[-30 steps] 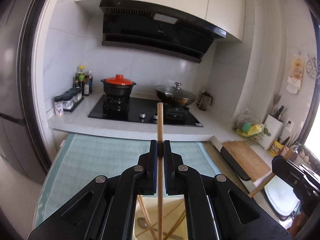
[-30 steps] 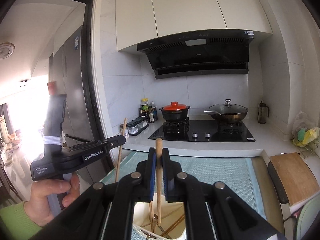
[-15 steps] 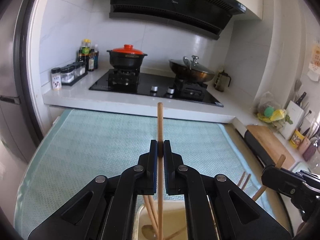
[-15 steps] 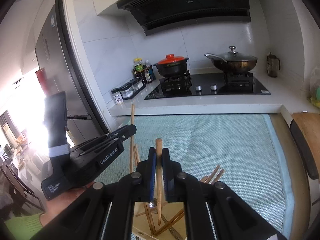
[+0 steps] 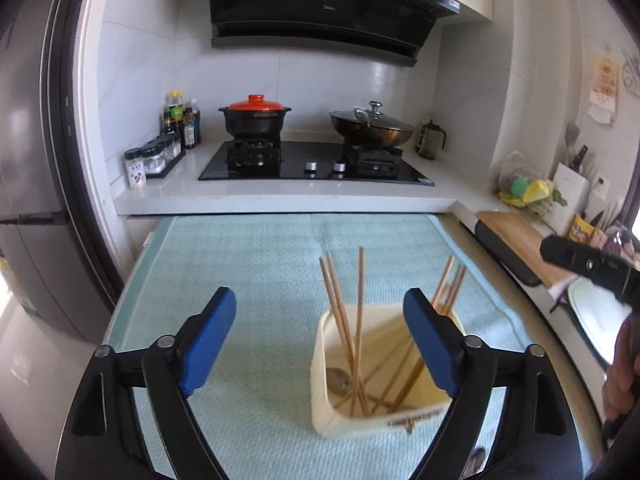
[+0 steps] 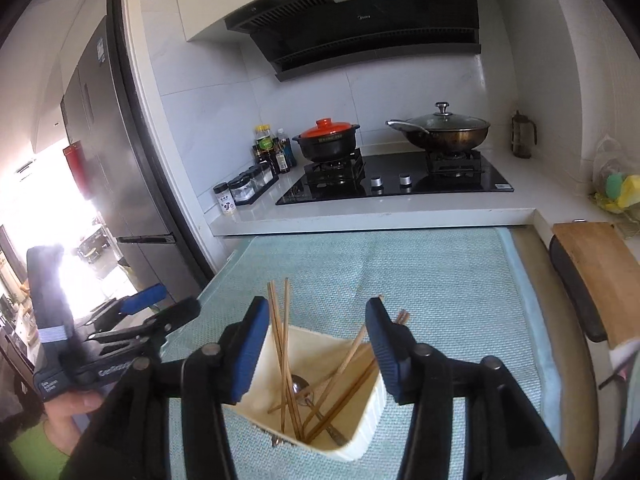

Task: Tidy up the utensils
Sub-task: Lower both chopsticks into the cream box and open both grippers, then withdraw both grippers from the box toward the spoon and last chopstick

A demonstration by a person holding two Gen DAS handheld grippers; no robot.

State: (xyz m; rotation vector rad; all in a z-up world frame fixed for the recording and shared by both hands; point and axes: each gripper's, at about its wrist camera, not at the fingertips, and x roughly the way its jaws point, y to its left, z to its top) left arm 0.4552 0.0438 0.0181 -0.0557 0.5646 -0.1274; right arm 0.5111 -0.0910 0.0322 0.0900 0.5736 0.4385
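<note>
In the left wrist view, the left gripper (image 5: 316,312) is seen with its blue-padded jaws spread wide and opening, nothing pressed between them. A cream rectangular utensil bin (image 5: 332,420) stands on the pale green woven mat (image 5: 248,252), partly behind the right-hand jaw. Thin wooden chopsticks (image 5: 357,320) lean inside the bin, and a metal spoon (image 5: 339,380) lies on the bin's floor. The right gripper's black body is visible well to the right of the bin.

In the right wrist view, the right gripper (image 6: 316,316) is shown directly above the bin, jaws apart and opening, with no chopstick pinched. The left gripper is held left of the bin.
</note>
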